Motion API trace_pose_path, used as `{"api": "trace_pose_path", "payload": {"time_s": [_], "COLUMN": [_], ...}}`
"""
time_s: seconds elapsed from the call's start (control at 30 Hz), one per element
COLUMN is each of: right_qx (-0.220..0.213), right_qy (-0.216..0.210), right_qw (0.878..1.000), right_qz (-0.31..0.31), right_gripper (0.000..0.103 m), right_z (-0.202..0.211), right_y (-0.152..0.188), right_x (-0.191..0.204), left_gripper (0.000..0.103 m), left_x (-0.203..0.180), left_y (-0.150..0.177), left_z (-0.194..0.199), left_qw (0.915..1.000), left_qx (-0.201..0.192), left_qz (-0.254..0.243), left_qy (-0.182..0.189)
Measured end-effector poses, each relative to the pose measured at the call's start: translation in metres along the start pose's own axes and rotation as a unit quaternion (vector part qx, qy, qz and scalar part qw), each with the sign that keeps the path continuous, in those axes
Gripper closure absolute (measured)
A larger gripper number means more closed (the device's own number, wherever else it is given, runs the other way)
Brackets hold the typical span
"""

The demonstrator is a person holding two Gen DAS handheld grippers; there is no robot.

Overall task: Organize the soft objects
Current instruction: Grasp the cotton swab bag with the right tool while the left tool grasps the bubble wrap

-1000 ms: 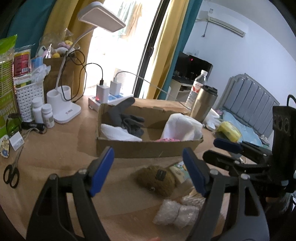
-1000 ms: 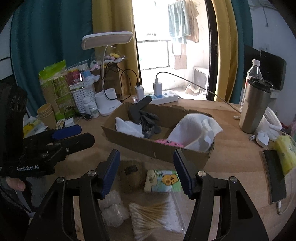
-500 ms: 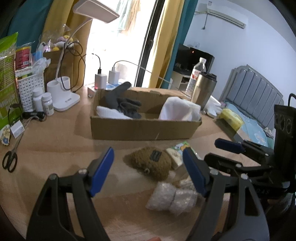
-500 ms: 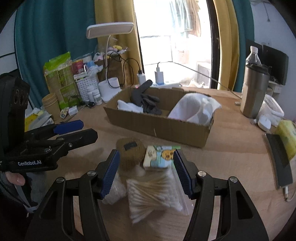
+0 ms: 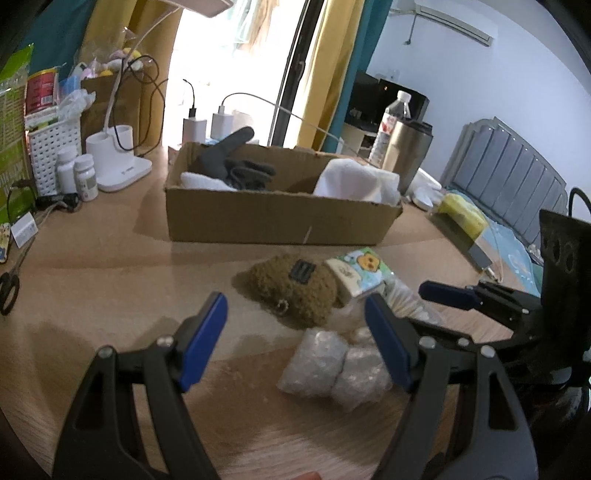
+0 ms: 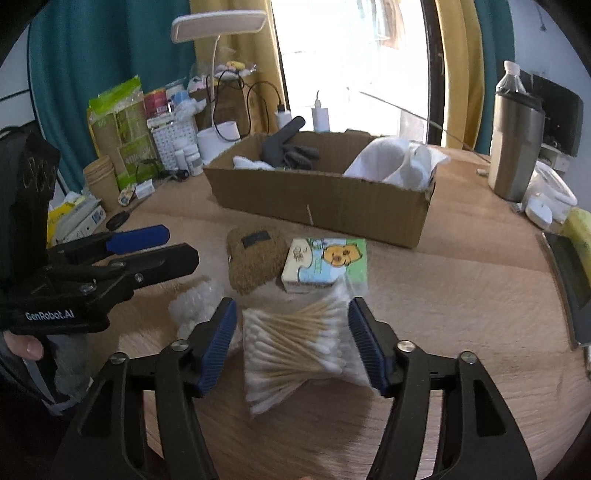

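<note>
On the wooden table lie a brown plush pouch (image 5: 291,288), a cartoon tissue pack (image 6: 325,264), a clear bag of cotton swabs (image 6: 295,347) and a bubble-wrap bundle (image 5: 328,369). Behind them stands a cardboard box (image 5: 277,218) holding dark gloves (image 5: 236,166) and white cloths (image 5: 358,181). My left gripper (image 5: 295,339) is open just above the bubble-wrap bundle, nothing gripped. My right gripper (image 6: 293,339) hangs over the swab bag, which lies between its jaws; the jaws are opening and the pads do not press on it. Each gripper shows in the other's view, the left gripper (image 6: 173,247) and the right gripper (image 5: 461,295).
A white desk lamp (image 6: 218,33), pill bottles (image 5: 77,177), a white basket (image 5: 51,147) and scissors (image 5: 9,291) crowd the left side. A steel tumbler (image 6: 515,144), a water bottle (image 5: 391,125) and a dark flat device (image 6: 569,273) stand at the right.
Both grippers have sunk towards the pile in front of the box. The right jaws have widened, and the swab bag now lies between them.
</note>
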State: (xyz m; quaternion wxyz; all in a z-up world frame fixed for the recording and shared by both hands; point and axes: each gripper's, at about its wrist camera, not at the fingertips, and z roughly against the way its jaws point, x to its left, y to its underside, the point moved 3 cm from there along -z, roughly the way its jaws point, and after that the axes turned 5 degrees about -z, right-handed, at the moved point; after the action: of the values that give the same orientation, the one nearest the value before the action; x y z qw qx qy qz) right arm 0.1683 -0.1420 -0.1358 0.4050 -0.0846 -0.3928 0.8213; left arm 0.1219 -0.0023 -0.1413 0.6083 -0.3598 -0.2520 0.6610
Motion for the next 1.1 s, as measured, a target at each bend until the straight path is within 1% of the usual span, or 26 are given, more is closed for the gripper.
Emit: {"api": "trace_pose_path", "payload": {"time_s": [0.1,0.13,0.3,0.47,0.6,0.73,0.87,1.0,1.1], "right_qx": [0.003,0.004,0.002,0.01,0.016,0.027,0.034,0.032,0.028], "right_qy": [0.004,0.007,0.01,0.021,0.028,0.025,0.023,0.024,0.025], "right_qw": [1.0,1.0,1.0,0.999,0.999,0.999,0.999,0.999,0.999], "right_qz": [0.014,0.019,0.025,0.026,0.004,-0.011,-0.022,-0.03,-0.037], "right_gripper": [0.02,0.02,0.02,0.02,0.02,0.02,0.02,0.025,0.027], "right_z": [-0.003,-0.005,-0.007,-0.014,-0.02,-0.023,-0.022,-0.018,-0.015], "right_y": [0.006,0.008,0.011,0.01,0.007,0.009,0.012,0.016,0.017], "right_x": [0.002,0.003,0.003,0.002,-0.007,-0.013,-0.018,-0.025,-0.028], "left_gripper": [0.025,0.025,0.025,0.025,0.025,0.024,0.016,0.016,0.016], "left_x": [-0.001,-0.001,-0.004,-0.005,-0.006,-0.011,-0.016,-0.02,-0.024], "left_y": [0.005,0.007,0.013,0.017,0.019,0.021,0.022,0.025,0.024], "left_z": [-0.003,-0.003,-0.008,-0.011,-0.013,-0.013,-0.017,-0.02,-0.021], "left_qw": [1.0,0.9999,0.9997,0.9994,0.9992,0.9987,0.9979,0.9971,0.9967], "left_qx": [0.008,0.01,0.021,0.028,0.033,0.037,0.045,0.053,0.053], "left_qz": [0.0,-0.001,-0.005,-0.005,-0.007,-0.016,-0.024,-0.031,-0.037], "left_qy": [0.002,0.003,0.015,0.018,0.022,0.031,0.039,0.046,0.05]}}
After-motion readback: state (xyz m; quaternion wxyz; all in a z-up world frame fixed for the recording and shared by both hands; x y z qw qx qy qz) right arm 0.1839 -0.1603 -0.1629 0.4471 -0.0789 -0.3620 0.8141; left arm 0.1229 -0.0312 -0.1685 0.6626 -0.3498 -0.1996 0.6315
